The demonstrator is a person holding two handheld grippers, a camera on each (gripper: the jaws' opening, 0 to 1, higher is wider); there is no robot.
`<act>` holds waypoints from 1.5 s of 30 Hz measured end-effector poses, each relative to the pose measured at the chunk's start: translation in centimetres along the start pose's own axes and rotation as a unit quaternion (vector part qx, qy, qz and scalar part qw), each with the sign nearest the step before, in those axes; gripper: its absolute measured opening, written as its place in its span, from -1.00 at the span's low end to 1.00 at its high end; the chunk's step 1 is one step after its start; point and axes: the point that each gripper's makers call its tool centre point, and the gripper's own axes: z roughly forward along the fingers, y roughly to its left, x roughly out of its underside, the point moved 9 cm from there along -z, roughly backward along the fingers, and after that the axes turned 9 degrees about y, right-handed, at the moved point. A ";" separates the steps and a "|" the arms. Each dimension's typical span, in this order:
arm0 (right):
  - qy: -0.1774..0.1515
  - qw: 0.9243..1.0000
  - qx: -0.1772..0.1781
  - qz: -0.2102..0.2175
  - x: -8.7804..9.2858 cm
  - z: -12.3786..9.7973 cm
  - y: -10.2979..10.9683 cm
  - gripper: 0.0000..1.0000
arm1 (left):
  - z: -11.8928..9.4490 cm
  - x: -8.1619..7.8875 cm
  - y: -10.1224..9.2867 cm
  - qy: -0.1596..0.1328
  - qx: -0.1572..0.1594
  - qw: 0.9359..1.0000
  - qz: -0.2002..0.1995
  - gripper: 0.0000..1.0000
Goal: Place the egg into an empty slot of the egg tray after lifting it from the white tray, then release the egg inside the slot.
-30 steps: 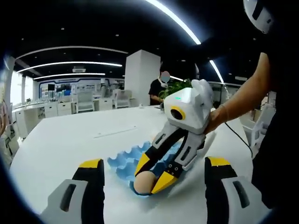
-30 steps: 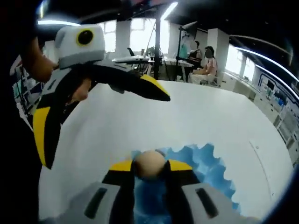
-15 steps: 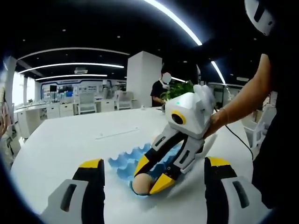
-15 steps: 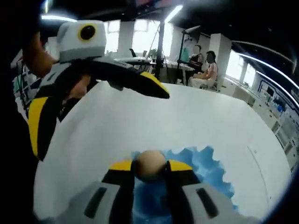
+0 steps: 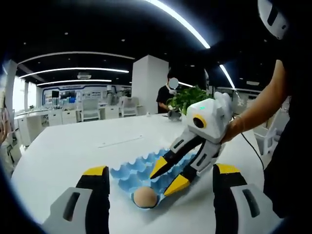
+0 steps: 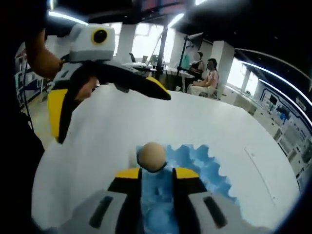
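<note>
The egg (image 5: pixel 145 197) is seated in a slot of the blue egg tray (image 5: pixel 127 172). It has been released by the right gripper (image 5: pixel 169 176), whose jaws are spread just beside it. The left gripper (image 5: pixel 155 183) is also held wide apart.

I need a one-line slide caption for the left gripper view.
Egg resting in a slot of the blue tray, right gripper open just above it.

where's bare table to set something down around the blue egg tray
The white table is bare from the egg tray out to its far edge, and also between the tray and the left claw. It is crowded at the tray's near corner, where the egg sits and the right claw hovers open.
</note>
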 end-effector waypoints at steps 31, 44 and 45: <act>0.039 0.969 0.168 0.180 13.4 -16.2 -1.7 -0.53 | 2.0 -1.3 -1.6 -0.010 -0.001 1.000 0.006 0.74; 0.068 0.957 0.189 0.208 16.9 -18.3 -2.2 -0.50 | 2.3 -1.5 -2.0 -0.010 -0.003 1.000 0.010 0.68; 0.061 0.958 0.187 0.210 16.9 -18.4 -2.2 -0.50 | 2.3 -1.5 -2.0 -0.010 -0.004 1.000 0.010 0.68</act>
